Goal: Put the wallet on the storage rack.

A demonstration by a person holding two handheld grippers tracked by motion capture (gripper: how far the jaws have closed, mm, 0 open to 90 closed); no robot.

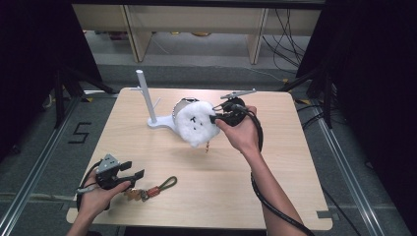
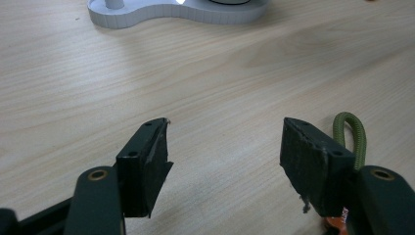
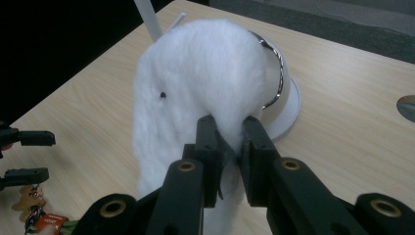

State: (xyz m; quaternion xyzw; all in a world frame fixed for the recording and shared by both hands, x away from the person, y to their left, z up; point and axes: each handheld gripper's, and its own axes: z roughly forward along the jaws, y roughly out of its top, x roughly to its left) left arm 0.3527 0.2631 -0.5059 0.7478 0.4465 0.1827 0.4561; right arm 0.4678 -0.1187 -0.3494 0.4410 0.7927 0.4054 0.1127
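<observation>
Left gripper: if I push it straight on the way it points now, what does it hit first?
Bare table first; nothing lies between the open jaws of the left gripper. Farther along that line sits the white stand base, probably the first thing met, though depth is hard to judge.

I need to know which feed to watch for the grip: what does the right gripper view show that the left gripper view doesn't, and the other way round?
Right gripper view alone: the right tool shut on an edge of the white plush toy, with a metal ring behind the plush and a white post farther back.

Left gripper view alone: the left tool open over bare wood, nothing between its jaws, and a green cord loop beside one jaw.

Both: the wooden table and the white stand base.
</observation>
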